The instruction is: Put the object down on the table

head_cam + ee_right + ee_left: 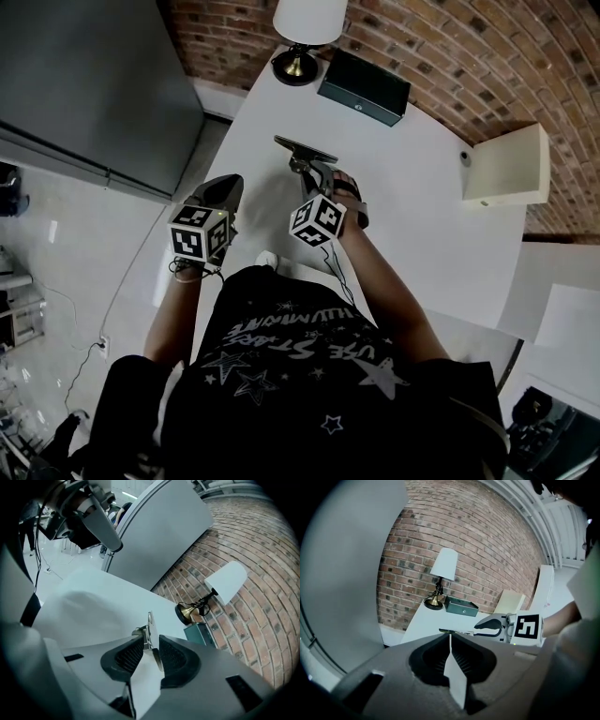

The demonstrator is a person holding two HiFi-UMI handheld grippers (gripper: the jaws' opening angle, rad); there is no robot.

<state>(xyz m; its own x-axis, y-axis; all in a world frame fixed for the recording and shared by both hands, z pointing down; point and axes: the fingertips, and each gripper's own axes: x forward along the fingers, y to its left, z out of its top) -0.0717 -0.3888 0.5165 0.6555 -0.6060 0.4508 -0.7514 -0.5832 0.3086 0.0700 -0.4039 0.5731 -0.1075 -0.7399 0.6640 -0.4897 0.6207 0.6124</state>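
A thin, flat dark object point(305, 147) with a metal part sticks out ahead of my right gripper point(316, 173), which is shut on its near end. It hangs over the white table point(422, 216), left of the middle. In the right gripper view the object point(150, 626) shows edge-on, pinched between the ribbed pads of the right gripper point(150, 641). The left gripper view shows it as a thin strip point(454, 631) beside the right gripper point(492, 626). My left gripper point(223, 190) hovers at the table's left edge; the left gripper point(450, 639) has its jaws together, holding nothing.
At the far end of the table stand a white-shaded lamp point(300, 37) with a brass base and a dark green box point(364, 86). A cream box point(506, 167) sits at the right edge. A grey panel point(84, 84) and a brick wall point(450, 47) border the table.
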